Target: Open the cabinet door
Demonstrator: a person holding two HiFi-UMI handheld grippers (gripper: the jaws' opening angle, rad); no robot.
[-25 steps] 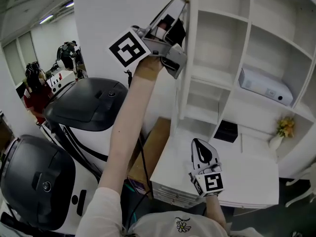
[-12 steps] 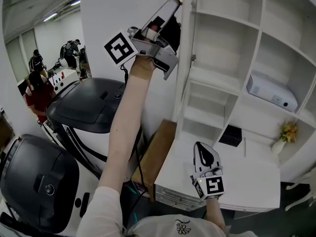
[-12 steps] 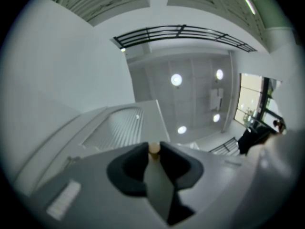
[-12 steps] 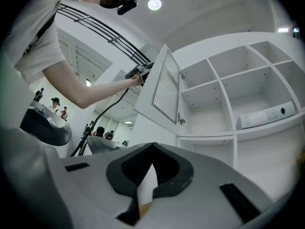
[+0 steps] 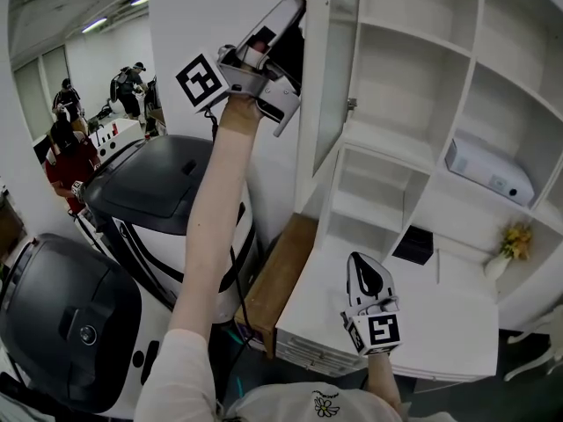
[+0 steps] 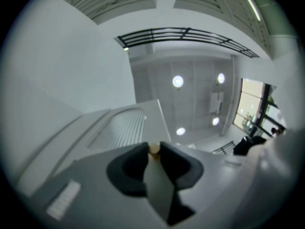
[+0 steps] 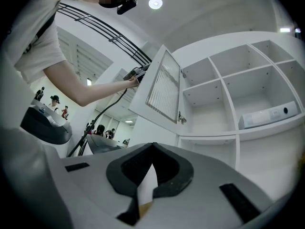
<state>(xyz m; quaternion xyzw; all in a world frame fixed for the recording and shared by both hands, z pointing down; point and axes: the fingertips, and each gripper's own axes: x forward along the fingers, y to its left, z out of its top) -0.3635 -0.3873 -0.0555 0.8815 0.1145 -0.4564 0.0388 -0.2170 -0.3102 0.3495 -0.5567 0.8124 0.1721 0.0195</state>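
Pulling the cabinet door (image 7: 162, 85) open.
Left gripper (image 5: 297, 9) pinches its knob (image 6: 154, 149) (right gripper (image 7: 153, 147) idle, jaws together); next, swing wider.

The left gripper (image 6: 153, 152) clamped a small tan knob (image 6: 154, 148) at its tips, the slatted cabinet door (image 6: 121, 128) just beyond.

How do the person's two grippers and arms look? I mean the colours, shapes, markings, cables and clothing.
The left gripper and the right gripper are both light grey and taper to a point, with black pads inside. Each carries a white cube with black square markers: the left cube and the right cube. A black cable hangs from the left one. The person wears a white short sleeve, and the forearms are bare.
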